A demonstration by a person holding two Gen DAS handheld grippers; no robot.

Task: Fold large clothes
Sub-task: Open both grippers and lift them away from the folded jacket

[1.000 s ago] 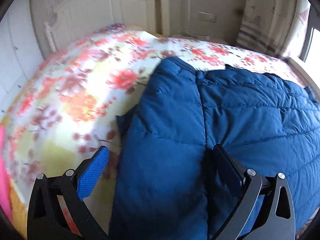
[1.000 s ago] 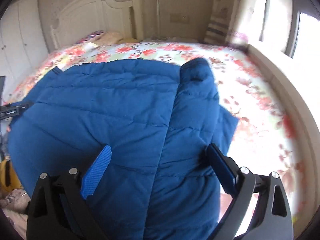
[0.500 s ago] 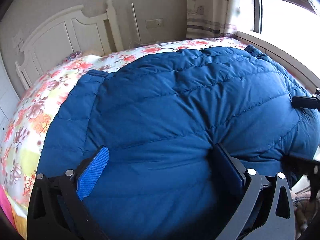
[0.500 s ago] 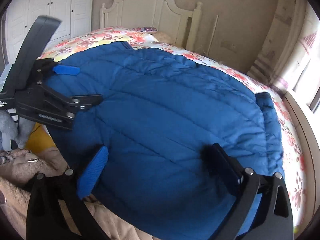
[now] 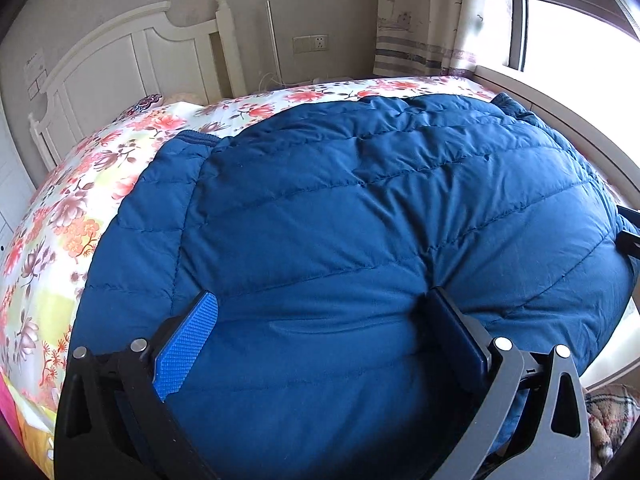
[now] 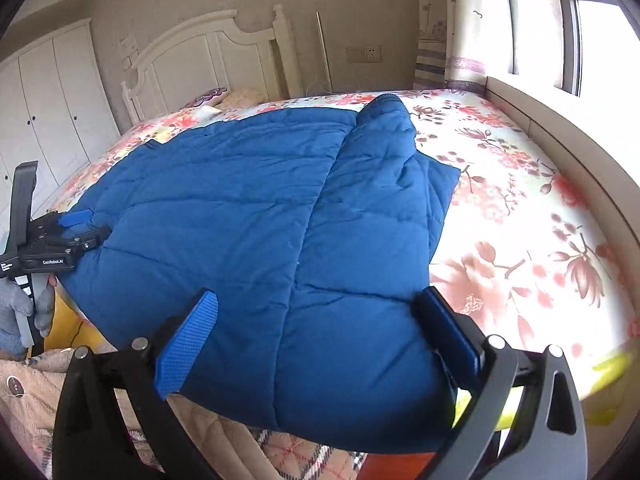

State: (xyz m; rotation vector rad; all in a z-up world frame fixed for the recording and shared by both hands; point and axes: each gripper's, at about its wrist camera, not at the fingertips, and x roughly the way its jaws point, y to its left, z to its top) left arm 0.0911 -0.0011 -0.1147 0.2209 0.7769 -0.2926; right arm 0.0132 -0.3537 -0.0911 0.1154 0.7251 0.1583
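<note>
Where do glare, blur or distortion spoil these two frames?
Left wrist view: window blown out white; fisheye bulges the blue jacket into a dome; focus sharp. Right wrist view: window overexposed, glare washes out the floral sheet near it; headboard bowed; no motion blur.

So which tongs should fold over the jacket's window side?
Right. The right tongs sit open around the jacket hem just below the window-side sleeve; the left tongs are at the opposite edge.

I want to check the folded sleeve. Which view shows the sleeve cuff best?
The right wrist view: the sleeve cuff lies fully visible atop the blue jacket. The left wrist view shows only the other sleeve's cuff, at the jacket's left edge.
</note>
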